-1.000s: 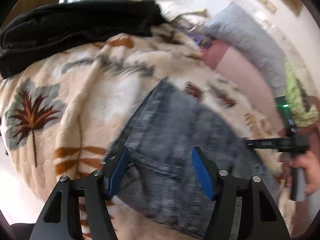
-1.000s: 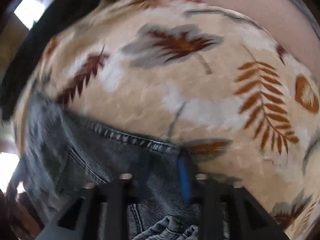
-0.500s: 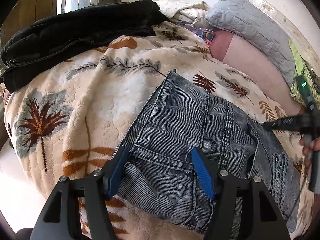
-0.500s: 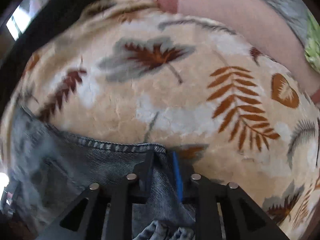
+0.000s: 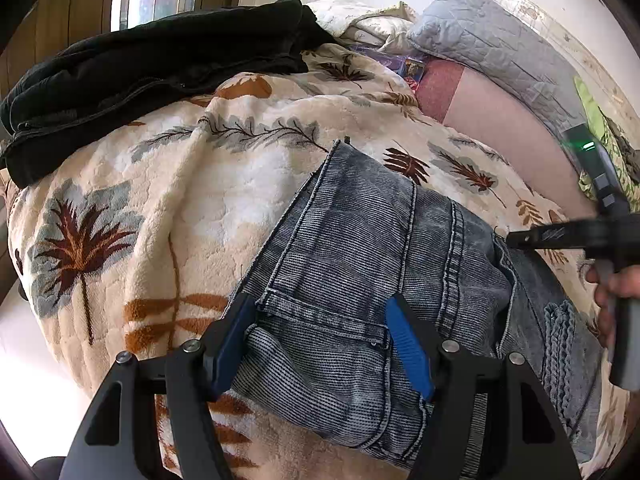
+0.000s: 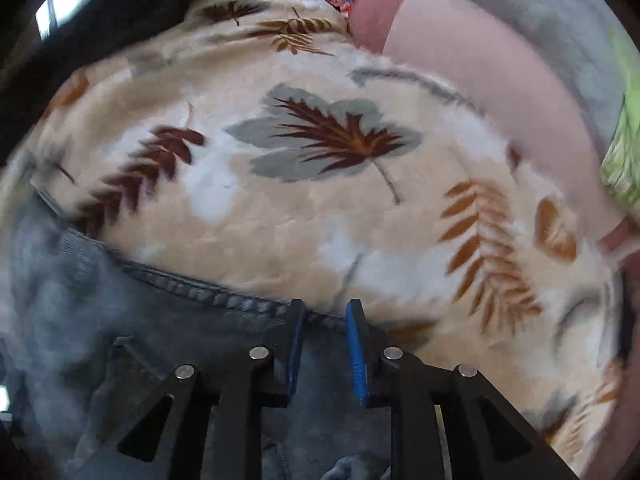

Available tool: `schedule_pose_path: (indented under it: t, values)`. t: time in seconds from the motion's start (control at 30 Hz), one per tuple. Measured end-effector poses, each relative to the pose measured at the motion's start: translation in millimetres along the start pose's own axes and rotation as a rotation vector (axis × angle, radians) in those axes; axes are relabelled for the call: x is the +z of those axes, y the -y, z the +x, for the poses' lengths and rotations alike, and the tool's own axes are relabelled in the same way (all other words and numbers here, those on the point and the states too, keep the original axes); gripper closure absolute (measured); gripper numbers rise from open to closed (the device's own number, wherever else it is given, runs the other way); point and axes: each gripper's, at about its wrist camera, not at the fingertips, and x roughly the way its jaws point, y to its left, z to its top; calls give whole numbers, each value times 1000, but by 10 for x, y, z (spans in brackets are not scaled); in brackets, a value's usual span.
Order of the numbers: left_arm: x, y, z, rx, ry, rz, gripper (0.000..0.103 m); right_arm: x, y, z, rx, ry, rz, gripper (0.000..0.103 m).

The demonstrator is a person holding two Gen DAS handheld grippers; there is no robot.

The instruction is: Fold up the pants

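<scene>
Cream fleece blanket (image 5: 224,184) printed with brown, rust and grey leaves, covering the bed. Black garment (image 5: 152,68) lying along the blanket's far left edge; grey quilted pillow (image 5: 492,52) at the far right corner, above a pink sheet (image 5: 492,120). Green patterned cloth (image 5: 604,148) at the right edge.

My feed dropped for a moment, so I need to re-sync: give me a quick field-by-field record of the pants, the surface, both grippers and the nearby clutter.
pants: grey-blue jeans, folded over, lying on the blanket
surface: cream leaf-print blanket on a bed
left gripper: open, fingers straddling the jeans near a back pocket, not pinching
right gripper: narrow gap at the jeans' stitched edge; pads do not look pressed on the denim
clutter: black garment at the blanket's far edge; grey quilted pillow beyond it
</scene>
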Motion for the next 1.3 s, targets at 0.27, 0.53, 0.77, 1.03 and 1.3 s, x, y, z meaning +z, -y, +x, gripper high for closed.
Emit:
schedule_pose_path:
  t: [0.27,0.53,0.77,1.03,1.3]
  values:
    - [10,26,4,-7,5,4,29,-7,-18,20,39,-33,52,73]
    - [-13,-107,-311,-14,142,-81,29,-567,-284,-515,148,14,-20,42]
    - [-134,-108,-446,19,179,-33,29,-798,-202,-527,228,24,91,26]
    - [-323,-349,-651,-96,62,-185,29,-1647,282,-1021,371,93,213,23]
    - [-281,-387,-438,-280,-88,-347,29,-1865,318,-763,463,84,268,23]
